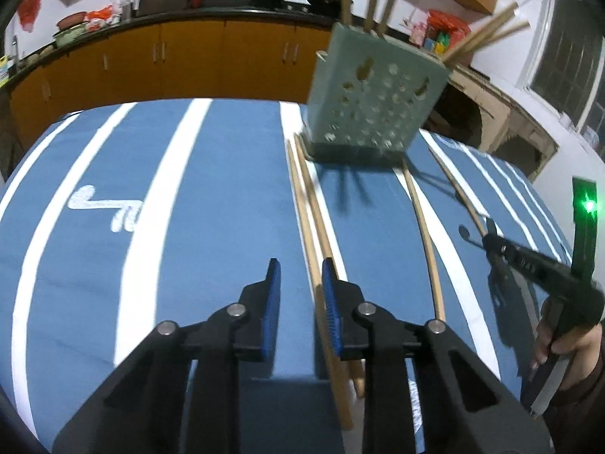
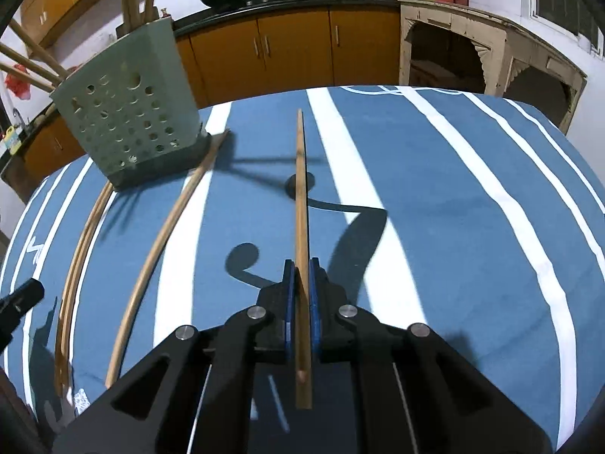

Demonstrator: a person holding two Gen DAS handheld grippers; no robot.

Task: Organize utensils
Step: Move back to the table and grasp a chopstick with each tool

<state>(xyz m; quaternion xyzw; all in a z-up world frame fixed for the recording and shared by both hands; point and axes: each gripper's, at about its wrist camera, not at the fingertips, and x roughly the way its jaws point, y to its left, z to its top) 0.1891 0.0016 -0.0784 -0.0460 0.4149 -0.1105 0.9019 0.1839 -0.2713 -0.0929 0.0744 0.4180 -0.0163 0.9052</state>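
R gripper (image 2: 300, 276) pinching one chopstick (image 2: 301, 189) tight btw its blue pads, stick pointing ahead over the striped cloth (image 2: 435, 189); L gripper (image 1: 300, 283) jaws apart, nothing gripped, a chopstick pair (image 1: 308, 204) just beside its right pad; green holder (image 1: 374, 94) at the far edge w/ sticks inside.

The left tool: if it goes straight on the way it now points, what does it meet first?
Probably the blue striped tablecloth, since the left tool tilts down at bare cloth between its open fingers. The pair of chopsticks lies just right of that line, beside its right finger. The green holder stands further off, though depth is unclear.
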